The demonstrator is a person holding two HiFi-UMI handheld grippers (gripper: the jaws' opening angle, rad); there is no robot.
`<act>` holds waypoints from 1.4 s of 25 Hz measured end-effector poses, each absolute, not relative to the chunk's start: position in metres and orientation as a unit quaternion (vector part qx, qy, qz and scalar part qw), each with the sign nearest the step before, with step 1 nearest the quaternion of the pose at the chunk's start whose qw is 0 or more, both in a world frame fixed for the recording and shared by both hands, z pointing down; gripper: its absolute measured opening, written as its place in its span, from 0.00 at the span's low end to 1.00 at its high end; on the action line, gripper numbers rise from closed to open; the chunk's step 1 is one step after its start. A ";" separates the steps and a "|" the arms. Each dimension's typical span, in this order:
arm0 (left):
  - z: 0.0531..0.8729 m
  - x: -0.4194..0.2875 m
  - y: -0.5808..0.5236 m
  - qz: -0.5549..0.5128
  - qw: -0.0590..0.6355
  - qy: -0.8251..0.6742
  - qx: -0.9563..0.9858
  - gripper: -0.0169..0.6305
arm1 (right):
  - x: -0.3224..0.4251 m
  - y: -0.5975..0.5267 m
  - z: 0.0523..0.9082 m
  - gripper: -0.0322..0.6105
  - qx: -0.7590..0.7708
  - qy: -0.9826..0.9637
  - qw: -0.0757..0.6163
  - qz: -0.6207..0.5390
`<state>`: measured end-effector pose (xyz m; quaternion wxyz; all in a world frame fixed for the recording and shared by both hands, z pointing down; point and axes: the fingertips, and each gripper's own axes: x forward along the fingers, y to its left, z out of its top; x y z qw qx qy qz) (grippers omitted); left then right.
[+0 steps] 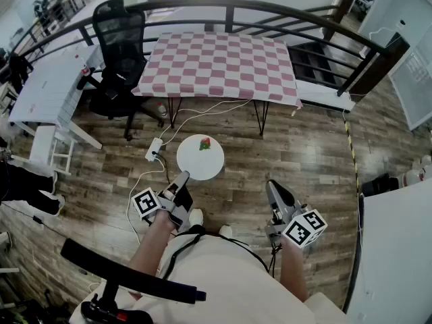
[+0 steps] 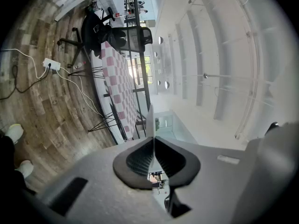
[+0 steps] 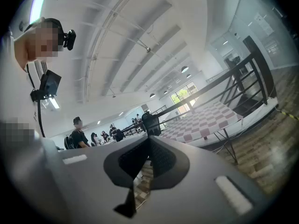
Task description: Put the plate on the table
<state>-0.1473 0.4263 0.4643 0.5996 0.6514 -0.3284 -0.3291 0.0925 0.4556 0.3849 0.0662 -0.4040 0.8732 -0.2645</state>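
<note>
One edge of the round white plate (image 1: pixel 200 160) is clamped in the left gripper (image 1: pixel 183 177), held level over the wooden floor (image 1: pixel 304 147), likely for carrying to the pink-checked table (image 1: pixel 219 63) well ahead, while the right gripper (image 1: pixel 273 185) is closed and empty.

Checkered-cloth table (image 1: pixel 219 66) on wood floor (image 1: pixel 304 160); power strip (image 1: pixel 153 150), cable (image 1: pixel 200 111) on floor.

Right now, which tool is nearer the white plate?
Left. The left tool is clamped on the near rim of the plate; the right tool sits off to its right, not touching it.
</note>
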 end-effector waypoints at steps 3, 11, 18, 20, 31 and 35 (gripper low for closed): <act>0.461 -0.150 0.416 -0.331 0.595 -0.326 0.657 0.05 | 0.089 0.449 0.385 0.06 -0.403 0.874 0.068 -0.262; 0.455 -0.154 0.393 -0.332 0.590 -0.318 0.664 0.05 | 0.082 0.432 0.382 0.06 -0.404 0.875 0.074 -0.257; 0.458 -0.171 0.385 -0.328 0.588 -0.315 0.669 0.06 | 0.067 0.426 0.383 0.06 -0.408 0.869 0.091 -0.264; 0.459 -0.176 0.383 -0.331 0.588 -0.314 0.667 0.06 | 0.063 0.424 0.387 0.06 -0.409 0.866 0.096 -0.272; 0.470 -0.209 0.361 -0.330 0.595 -0.319 0.660 0.06 | 0.035 0.391 0.400 0.05 -0.417 0.856 0.093 -0.291; 0.475 -0.223 0.354 -0.328 0.599 -0.319 0.658 0.06 | 0.020 0.383 0.402 0.06 -0.415 0.857 0.087 -0.292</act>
